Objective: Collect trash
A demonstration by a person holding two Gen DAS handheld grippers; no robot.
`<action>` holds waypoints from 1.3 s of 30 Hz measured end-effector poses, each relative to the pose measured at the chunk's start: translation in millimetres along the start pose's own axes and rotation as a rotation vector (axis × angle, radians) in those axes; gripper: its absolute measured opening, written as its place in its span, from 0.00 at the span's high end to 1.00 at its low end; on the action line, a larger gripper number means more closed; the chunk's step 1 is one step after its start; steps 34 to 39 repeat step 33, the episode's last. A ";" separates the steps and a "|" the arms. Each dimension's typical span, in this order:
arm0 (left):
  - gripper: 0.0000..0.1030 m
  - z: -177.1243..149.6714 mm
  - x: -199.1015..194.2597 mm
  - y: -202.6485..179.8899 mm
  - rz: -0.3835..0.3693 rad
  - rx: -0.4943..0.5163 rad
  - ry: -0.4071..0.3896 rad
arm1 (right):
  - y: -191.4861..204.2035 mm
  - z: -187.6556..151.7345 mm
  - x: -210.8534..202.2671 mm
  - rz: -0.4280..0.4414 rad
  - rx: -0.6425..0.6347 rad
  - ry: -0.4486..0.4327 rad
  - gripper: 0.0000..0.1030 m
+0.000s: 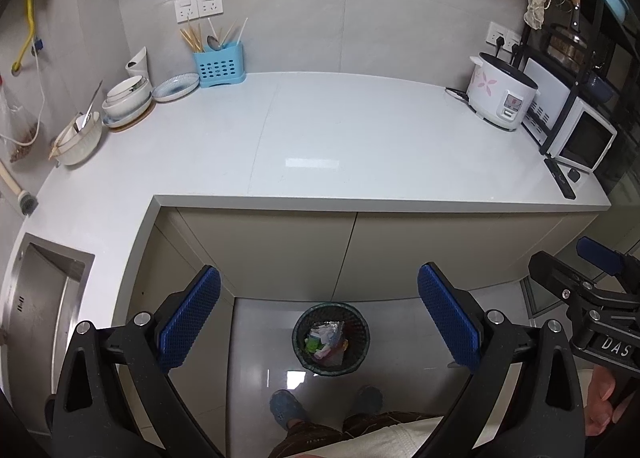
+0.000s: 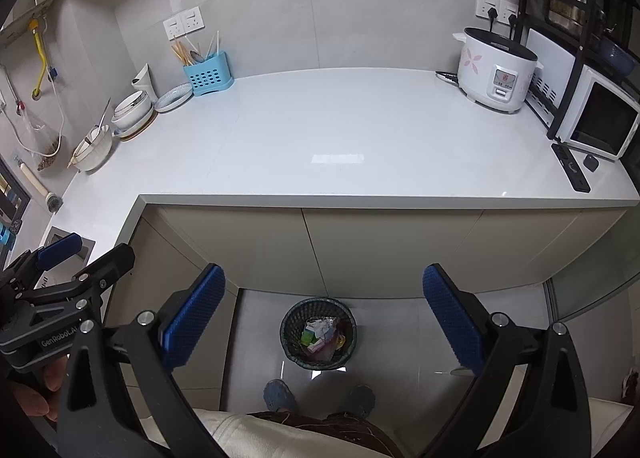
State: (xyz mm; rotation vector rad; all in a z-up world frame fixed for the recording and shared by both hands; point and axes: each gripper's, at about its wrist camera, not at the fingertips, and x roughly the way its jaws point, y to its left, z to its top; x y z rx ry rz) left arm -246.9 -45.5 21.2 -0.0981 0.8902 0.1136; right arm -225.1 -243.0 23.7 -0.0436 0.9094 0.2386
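Observation:
A dark mesh trash bin (image 1: 331, 338) (image 2: 318, 333) stands on the grey floor in front of the cabinets, holding crumpled paper, a green packet and plastic wrappers (image 1: 326, 342) (image 2: 322, 334). My left gripper (image 1: 319, 316) hangs open high above the bin, with nothing between its blue-padded fingers. My right gripper (image 2: 324, 316) is likewise open and empty above the bin. Each gripper shows at the edge of the other's view: the right one (image 1: 592, 282), the left one (image 2: 64, 262).
A white L-shaped countertop (image 1: 320, 138) carries bowls and plates (image 1: 128, 98), a blue utensil holder (image 1: 219, 66), a rice cooker (image 1: 500, 94), a toaster oven (image 1: 584, 138) and a black remote (image 1: 560, 178). A steel sink (image 1: 40, 290) lies at left. The person's slippered feet (image 1: 286, 408) stand near the bin.

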 end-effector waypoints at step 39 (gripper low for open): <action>0.06 0.2 8.4 -4.9 -0.039 -0.001 0.027 | -12.4 3.0 0.6 -0.061 0.003 -0.019 0.08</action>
